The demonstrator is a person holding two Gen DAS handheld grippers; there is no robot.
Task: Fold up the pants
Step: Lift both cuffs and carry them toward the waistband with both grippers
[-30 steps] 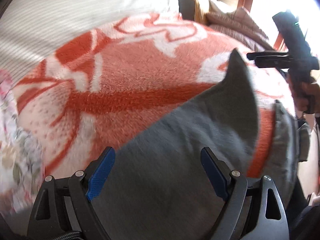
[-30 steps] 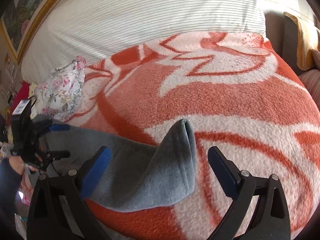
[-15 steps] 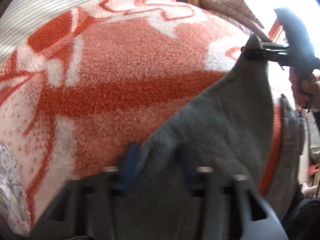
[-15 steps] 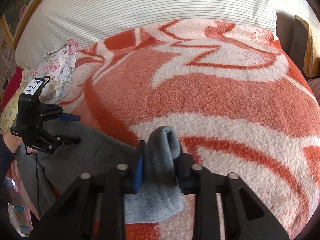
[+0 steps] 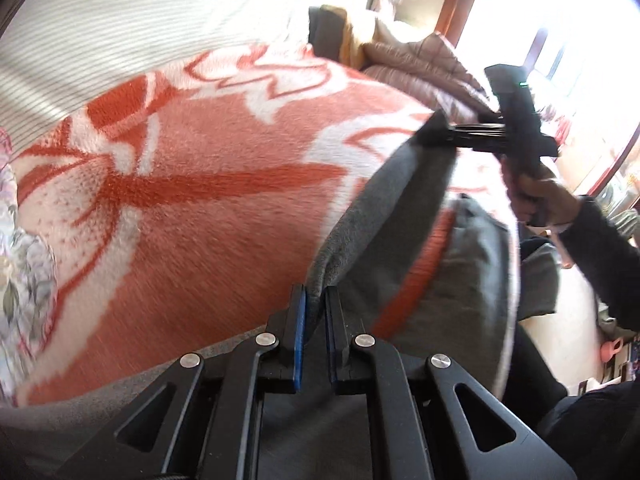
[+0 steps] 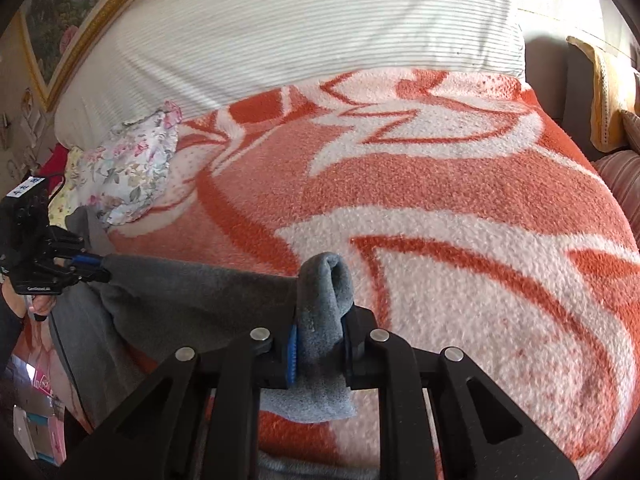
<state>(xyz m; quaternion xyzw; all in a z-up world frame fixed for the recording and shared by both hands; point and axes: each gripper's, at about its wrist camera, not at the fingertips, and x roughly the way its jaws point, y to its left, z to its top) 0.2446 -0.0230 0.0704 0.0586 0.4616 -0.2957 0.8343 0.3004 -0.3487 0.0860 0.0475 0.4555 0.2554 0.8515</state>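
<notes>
left gripper (image 5: 315, 312) fingers clamped on grey pants (image 5: 400, 216); right gripper (image 6: 320, 336) fingers closing, gripping them

The pants (image 6: 192, 300) lie on the blanket (image 6: 440, 184), the floral cloth (image 6: 128, 172) behind them, the striped sheet (image 6: 300, 28) farther behind.
</notes>
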